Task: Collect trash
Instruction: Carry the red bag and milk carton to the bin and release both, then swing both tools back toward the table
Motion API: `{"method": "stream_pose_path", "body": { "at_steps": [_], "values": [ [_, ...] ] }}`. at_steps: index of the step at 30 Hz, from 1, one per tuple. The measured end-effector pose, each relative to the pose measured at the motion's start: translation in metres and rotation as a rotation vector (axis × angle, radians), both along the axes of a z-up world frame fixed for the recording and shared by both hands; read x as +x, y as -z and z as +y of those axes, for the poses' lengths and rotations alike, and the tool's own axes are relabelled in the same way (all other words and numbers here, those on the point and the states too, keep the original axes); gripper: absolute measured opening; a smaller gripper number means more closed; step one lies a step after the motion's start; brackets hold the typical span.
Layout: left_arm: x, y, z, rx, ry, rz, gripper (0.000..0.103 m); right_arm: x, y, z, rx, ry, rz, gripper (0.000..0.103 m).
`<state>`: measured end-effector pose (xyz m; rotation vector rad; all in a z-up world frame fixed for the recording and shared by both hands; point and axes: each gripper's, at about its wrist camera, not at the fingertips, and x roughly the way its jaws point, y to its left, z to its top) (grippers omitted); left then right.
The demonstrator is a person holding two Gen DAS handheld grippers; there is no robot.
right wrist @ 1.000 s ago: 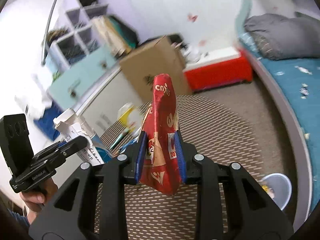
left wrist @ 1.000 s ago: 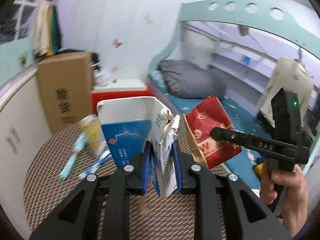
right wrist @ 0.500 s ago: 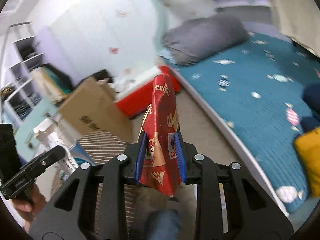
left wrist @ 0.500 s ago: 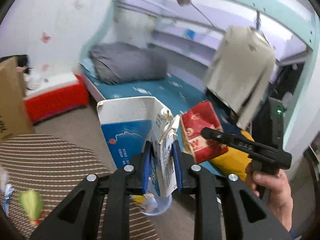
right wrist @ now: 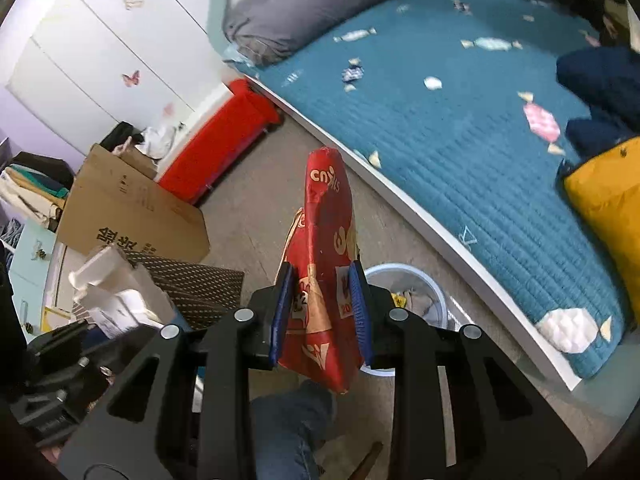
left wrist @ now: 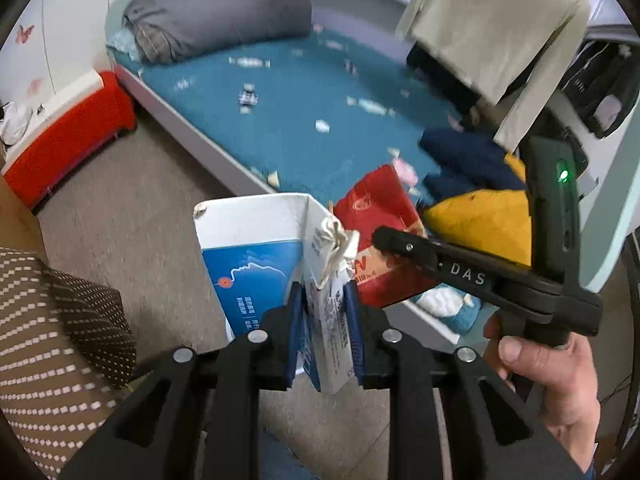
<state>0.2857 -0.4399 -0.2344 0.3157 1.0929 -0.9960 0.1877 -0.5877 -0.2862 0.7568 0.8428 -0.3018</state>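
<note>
My left gripper [left wrist: 322, 332] is shut on a white and blue milk carton [left wrist: 260, 264], held upright above the floor. My right gripper [right wrist: 320, 312] is shut on a crumpled red snack bag [right wrist: 326, 248]. In the left wrist view that red snack bag [left wrist: 378, 236] hangs just right of the carton, gripped by the right gripper [left wrist: 384, 240], with a hand around its handle. A pale blue waste bin [right wrist: 416, 280] with scraps inside sits on the floor right behind the red bag. The carton [right wrist: 120, 292] shows at the lower left of the right wrist view.
A bed with a teal quilt [right wrist: 460, 120] runs along the right, carrying a grey pillow [left wrist: 216, 16] and a yellow cushion [right wrist: 608, 208]. A red box [right wrist: 224, 140] and a cardboard box [right wrist: 128, 208] stand by the wall. The brown dotted tablecloth [left wrist: 52, 336] is at left. A jeans-clad knee [right wrist: 292, 420] is below.
Both grippers swung away from the round table toward the bed and tilted down, each keeping its item. The waste bin by the bed has come into view under the red bag.
</note>
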Motion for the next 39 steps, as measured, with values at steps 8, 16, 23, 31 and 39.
{"method": "stream_pose_path", "body": {
  "at_steps": [8, 16, 23, 31, 39],
  "values": [
    [0.009, 0.037, -0.027, 0.096, 0.03, 0.037, 0.026, 0.015, 0.035, -0.01, 0.043, 0.004, 0.055, 0.033],
    [0.03, 0.058, -0.025, 0.175, -0.058, 0.052, 0.086, 0.017, 0.07, -0.023, 0.173, 0.052, 0.067, 0.073],
    [0.032, 0.03, -0.008, 0.152, -0.113, -0.044, 0.09, 0.004, 0.054, -0.019, 0.135, 0.107, 0.06, 0.097],
    [0.017, -0.025, 0.026, 0.036, -0.145, -0.142, 0.092, -0.003, 0.005, 0.001, 0.041, 0.11, 0.01, 0.097],
    [-0.002, -0.08, 0.07, -0.075, -0.172, -0.236, 0.093, -0.005, -0.058, 0.036, -0.05, 0.06, -0.074, 0.097]
  ]
}}
